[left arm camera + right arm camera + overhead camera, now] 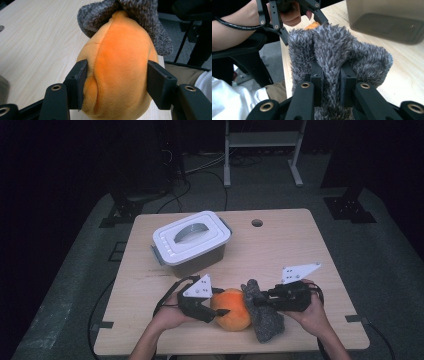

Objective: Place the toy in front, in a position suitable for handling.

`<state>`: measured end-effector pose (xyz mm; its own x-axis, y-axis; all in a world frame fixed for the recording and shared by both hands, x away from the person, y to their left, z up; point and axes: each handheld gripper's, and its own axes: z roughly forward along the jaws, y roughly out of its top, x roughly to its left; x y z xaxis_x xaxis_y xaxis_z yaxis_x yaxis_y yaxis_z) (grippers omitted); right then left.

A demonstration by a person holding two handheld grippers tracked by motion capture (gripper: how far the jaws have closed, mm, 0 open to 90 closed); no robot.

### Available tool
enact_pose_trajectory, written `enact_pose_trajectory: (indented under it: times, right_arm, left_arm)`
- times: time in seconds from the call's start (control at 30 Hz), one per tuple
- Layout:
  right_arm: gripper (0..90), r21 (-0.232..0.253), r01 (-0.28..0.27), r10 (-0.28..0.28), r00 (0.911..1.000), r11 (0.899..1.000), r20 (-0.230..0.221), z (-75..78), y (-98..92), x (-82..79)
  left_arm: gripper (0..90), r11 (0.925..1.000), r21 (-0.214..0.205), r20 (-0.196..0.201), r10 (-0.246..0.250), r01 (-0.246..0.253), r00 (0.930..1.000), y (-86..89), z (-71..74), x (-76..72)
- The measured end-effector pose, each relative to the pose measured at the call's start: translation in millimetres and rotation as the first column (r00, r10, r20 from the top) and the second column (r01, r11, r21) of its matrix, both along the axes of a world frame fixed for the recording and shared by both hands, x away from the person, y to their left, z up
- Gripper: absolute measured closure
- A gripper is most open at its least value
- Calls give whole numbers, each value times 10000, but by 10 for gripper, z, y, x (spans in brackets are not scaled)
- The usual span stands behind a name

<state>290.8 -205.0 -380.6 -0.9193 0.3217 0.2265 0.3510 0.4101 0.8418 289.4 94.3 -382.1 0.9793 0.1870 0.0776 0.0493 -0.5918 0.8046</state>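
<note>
The left tongs (223, 312) are clamping an orange plush (231, 309), a smooth, egg-shaped soft toy; in the left gripper view both flat black pads are pressing into its sides and denting the pile. No earlier moment is on hand to compare. The plush is lying with its long axis running straight away from those tongs, fat end between the jaws, narrower end pointing off toward the right tongs (253, 301).

That narrow end is tucked into a grey sock (264, 314), a shaggy, nubbly knit thing, limp and folded, that is sitting just beyond the plush from the left tongs. The right tongs are pinching a ridge of the sock's fuzzy fabric; in the right gripper view the jaws are standing narrow, nearly together, with the pile bunched up between them. The sock is hanging and spreading out to either side of that pinch, and a sliver of orange is peeking over its top edge.

Everything is resting on a pale wood-grain table (280, 250), near its front edge. Well beyond both tongs a smoky plastic box (191, 242) with a white handled lid is standing.
</note>
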Motion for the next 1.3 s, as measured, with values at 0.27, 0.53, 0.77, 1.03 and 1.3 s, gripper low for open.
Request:
enact_pose_trajectory:
  times: [0.27, 0.53, 0.77, 1.03, 1.3]
  right_arm:
    - [763, -261, 114, -122, 9994, 9996, -330, -174, 13, 56]
    - [762, -820, 108, -151, 9986, 9966, -510, -292, 30, 80]
    - [761, -1210, 298, -396, 9961, 9922, -790, -364, -13, 132]
    - [762, 102, 410, -411, 9991, 9991, 52, -29, -58, 38]
    - [760, -618, 317, -275, 9973, 9976, 681, 11, 138, -47]
  left_arm:
    - [181, 9998, -179, -394, -20, 13, 9992, -20, -60, 39]
    - [98, 9997, -259, -1489, -57, 19, 9888, 104, -232, 175]
    - [341, 9984, -564, -1258, -156, 85, 9919, 204, -185, 180]
    - [378, 9994, -337, -381, 111, -124, 9992, 136, -60, 86]
    - [317, 9990, -342, -308, -310, 299, 9990, 15, -100, 41]
